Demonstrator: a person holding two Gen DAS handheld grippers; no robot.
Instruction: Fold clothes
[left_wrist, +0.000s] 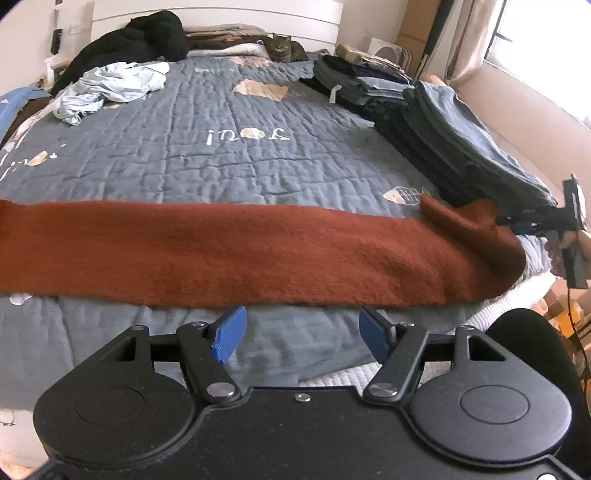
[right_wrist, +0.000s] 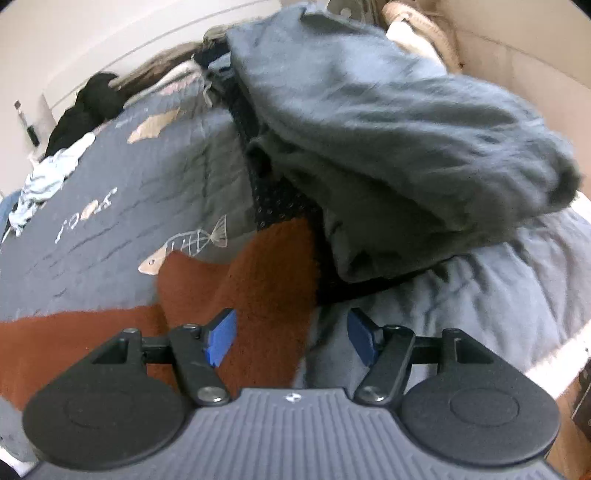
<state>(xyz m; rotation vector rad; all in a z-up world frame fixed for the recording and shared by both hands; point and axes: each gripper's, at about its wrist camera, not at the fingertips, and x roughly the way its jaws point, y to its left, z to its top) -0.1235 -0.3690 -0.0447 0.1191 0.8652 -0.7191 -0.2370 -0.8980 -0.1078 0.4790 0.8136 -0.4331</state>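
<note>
A long rust-red knitted cloth (left_wrist: 258, 251) lies stretched flat across the near part of the bed, left to right. Its right end (right_wrist: 255, 280) bunches up against a stack of folded grey clothes (right_wrist: 388, 147). My left gripper (left_wrist: 299, 332) hovers open just in front of the cloth's near edge, with nothing between its blue pads. My right gripper (right_wrist: 291, 338) is open too, over the cloth's right end and the grey quilt beside it. In the left wrist view the right gripper (left_wrist: 524, 225) shows at the far right, held by a hand.
Folded grey and blue clothes (left_wrist: 443, 122) are stacked along the bed's right side. Unfolded pale blue garments (left_wrist: 110, 86) and a black garment (left_wrist: 136, 40) lie at the far left. A cat (left_wrist: 282, 46) rests by the headboard. The grey quilt (left_wrist: 207, 155) spreads between them.
</note>
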